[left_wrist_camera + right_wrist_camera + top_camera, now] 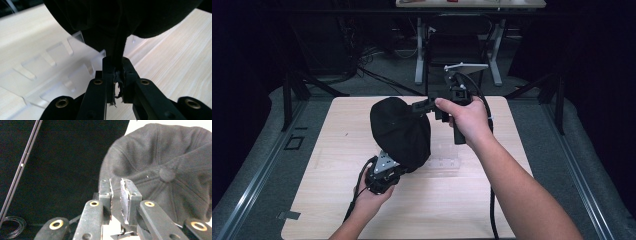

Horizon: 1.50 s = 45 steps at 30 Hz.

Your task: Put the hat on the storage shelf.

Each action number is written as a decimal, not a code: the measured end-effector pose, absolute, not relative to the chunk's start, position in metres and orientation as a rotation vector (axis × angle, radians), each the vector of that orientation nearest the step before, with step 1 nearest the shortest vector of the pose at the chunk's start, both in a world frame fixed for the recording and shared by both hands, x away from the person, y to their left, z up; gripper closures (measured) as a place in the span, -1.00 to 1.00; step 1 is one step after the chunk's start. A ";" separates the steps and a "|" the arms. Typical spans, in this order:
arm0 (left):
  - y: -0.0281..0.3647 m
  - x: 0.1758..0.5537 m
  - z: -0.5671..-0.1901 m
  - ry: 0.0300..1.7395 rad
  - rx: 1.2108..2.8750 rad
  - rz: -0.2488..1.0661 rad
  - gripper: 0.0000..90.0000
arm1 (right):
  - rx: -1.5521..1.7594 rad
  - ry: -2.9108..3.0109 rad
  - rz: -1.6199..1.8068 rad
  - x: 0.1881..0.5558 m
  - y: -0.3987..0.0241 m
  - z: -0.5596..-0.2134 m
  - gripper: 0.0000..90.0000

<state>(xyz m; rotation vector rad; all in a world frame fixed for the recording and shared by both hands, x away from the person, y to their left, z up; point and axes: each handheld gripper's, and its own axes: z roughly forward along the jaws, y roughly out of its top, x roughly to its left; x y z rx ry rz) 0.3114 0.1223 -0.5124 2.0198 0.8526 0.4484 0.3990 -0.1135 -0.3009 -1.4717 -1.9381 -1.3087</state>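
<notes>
We see a black cap [399, 131] held up above a wooden table [472, 200], over a clear acrylic rack [45, 75]. The left gripper [384, 170] is clamped on the cap's lower edge. The right gripper [424, 106] has a fold of the crown between its slightly parted jaws.

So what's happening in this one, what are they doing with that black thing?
A person holds a black fabric cap up between two hand-held grippers above a light wooden table. The left gripper is shut on a fold of the cap's lower edge. The right gripper has cap fabric between its jaws at the upper edge, with a small gap showing beside the pads. A clear plastic slotted rack lies on the table just beneath the cap.
</notes>
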 end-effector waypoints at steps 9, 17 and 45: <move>0.125 0.311 -0.516 0.857 2.016 0.450 0.88 | -1.486 -1.934 -1.316 0.398 -0.122 -0.301 0.78; 0.133 0.312 -0.522 0.899 1.976 0.397 0.86 | -1.517 -1.963 -1.321 0.396 -0.130 -0.302 0.73; 0.172 0.299 -0.526 1.004 1.897 0.337 0.09 | -1.689 -2.087 -1.286 0.369 -0.187 -0.328 0.65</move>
